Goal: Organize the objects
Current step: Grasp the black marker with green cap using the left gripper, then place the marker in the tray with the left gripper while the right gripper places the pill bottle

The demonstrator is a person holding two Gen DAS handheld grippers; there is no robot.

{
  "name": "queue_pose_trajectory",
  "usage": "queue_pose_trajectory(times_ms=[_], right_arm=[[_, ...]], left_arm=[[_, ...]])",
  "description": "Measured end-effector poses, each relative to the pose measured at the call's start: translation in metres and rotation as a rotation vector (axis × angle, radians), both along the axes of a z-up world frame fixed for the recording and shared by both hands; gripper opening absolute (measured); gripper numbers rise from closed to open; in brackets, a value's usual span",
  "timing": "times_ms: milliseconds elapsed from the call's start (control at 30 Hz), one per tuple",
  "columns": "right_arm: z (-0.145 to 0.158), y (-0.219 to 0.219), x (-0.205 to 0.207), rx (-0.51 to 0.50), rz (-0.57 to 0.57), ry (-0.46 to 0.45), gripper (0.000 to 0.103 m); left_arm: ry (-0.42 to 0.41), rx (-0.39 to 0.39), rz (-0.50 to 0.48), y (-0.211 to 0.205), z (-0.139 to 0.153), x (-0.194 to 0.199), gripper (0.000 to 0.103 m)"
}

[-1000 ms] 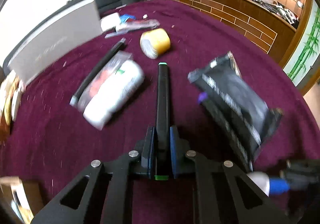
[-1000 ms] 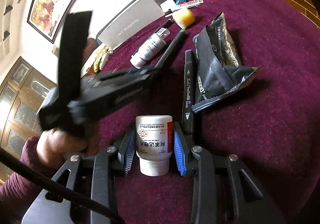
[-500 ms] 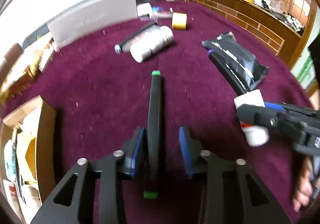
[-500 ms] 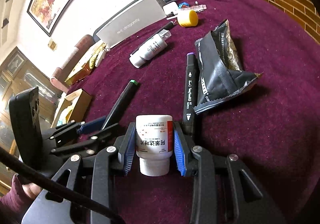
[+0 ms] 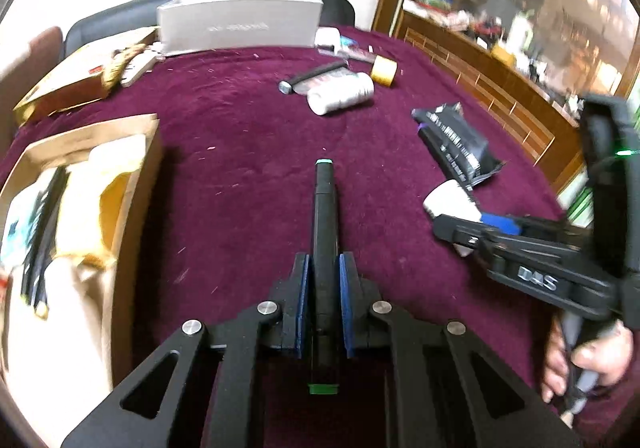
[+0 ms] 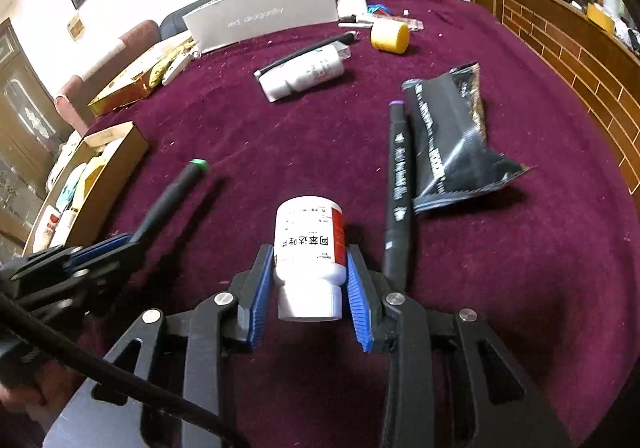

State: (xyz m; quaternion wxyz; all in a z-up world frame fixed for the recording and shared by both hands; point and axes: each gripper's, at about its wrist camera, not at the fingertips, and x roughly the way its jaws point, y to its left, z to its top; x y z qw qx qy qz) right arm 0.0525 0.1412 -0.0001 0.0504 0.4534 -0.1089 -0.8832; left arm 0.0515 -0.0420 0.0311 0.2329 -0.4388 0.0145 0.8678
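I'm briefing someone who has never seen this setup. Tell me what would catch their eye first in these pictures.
First, the left hand-held gripper clamped on a black marker with green caps, held above the maroon tablecloth. Next, the right hand-held gripper gripping a white medicine bottle, cap toward the camera. Then the open cardboard box of sorted items at the table's left edge, and a black foil packet lying beside a purple-capped marker.
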Motion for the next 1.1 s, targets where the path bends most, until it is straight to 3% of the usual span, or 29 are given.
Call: queue_pose_trajectory(times_ms=[267, 433, 567, 700, 900, 1100], right_arm=[[0.031, -0.024, 0.016, -0.110, 0.057, 0.017, 0.032], [0.058, -0.065, 0.012, -0.210, 0.160, 0.018, 0.033], [0.064, -0.108, 0.004, -0.268, 0.241, -0.005, 0.033], [0.064, -0.160, -0.003, -0.255, 0.326, -0.030, 0.033], [0.054, -0.230, -0.008, -0.221, 0.428, -0.079, 0.033], [0.035, -0.268, -0.011, -0.193, 0.471, -0.137, 0.033]], left_arm=[[0.084, 0.162, 0.100, -0.079, 0.047, 0.047, 0.012], [0.127, 0.138, 0.234, -0.140, 0.060, 0.056, 0.012], [0.095, 0.115, 0.338, -0.183, 0.049, 0.050, 0.012], [0.078, 0.060, 0.394, -0.209, 0.033, 0.043, 0.012], [0.014, 0.029, 0.405, -0.227, 0.006, 0.021, 0.012], [-0.026, 0.025, 0.396, -0.228, -0.007, 0.011, 0.012]])
